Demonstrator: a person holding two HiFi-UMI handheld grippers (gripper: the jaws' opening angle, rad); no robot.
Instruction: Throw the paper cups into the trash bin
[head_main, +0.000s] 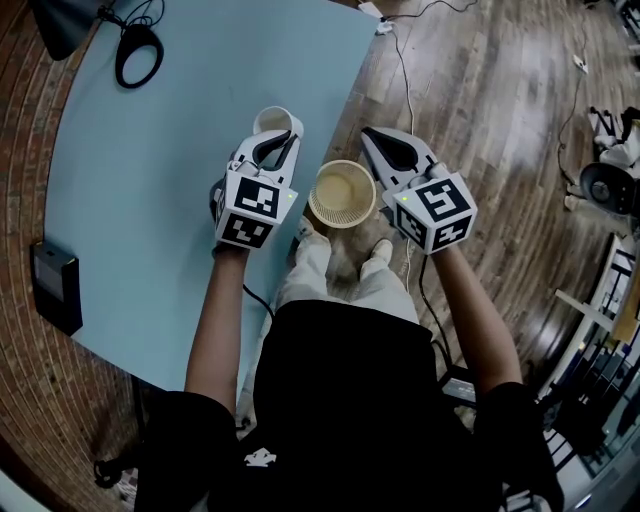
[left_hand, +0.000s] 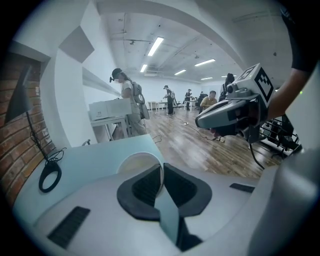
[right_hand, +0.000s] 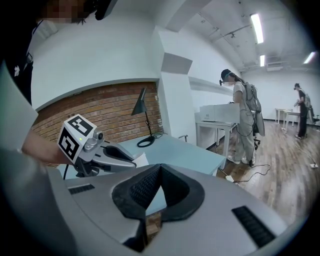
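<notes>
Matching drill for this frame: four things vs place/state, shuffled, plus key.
1. white paper cup
2. round beige trash bin
3. right gripper
4. black rectangular box

A. on the wooden floor
B. shut, nothing between the jaws
C. near the left edge of the light blue table
D. rim pinched in the left gripper

Pairs: 1-D, 2-A, 3-B, 4-C

My head camera looks steeply down on the left gripper (head_main: 281, 134), right gripper (head_main: 369, 133) and table (head_main: 150, 200). Each gripper camera sits close behind its own jaws, looking out past them. Both share the table ahead, and each sees the other gripper beside its jaws.
</notes>
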